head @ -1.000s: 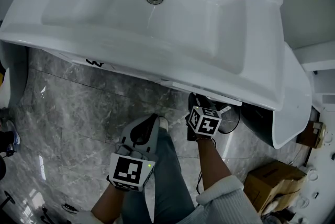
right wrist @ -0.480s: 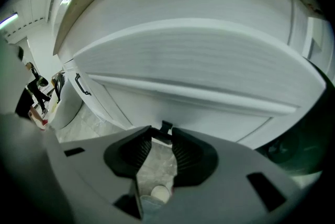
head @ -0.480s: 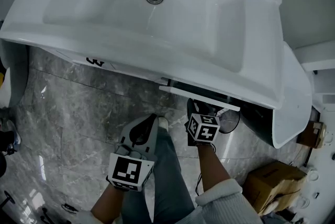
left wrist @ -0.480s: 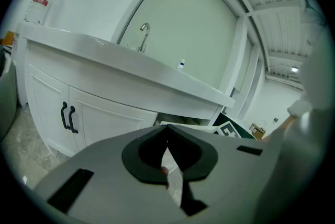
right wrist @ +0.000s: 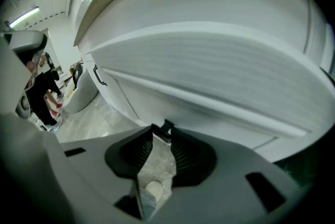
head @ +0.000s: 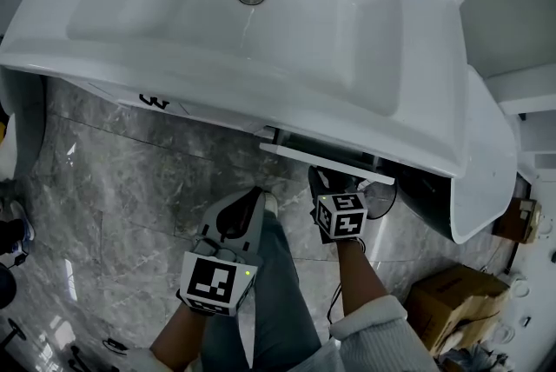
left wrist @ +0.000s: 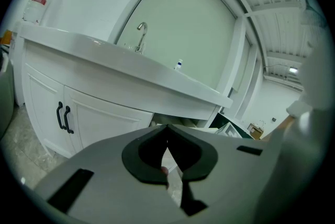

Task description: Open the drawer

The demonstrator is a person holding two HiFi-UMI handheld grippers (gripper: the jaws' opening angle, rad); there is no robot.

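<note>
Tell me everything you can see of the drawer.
The drawer is white with a smooth, glossy front, and it is set just under the sink. It stands part open, with a dark gap behind its front. Its small black handle is between the right gripper's jaws, which have just been closing on it. Its contents cannot be made out.
</note>
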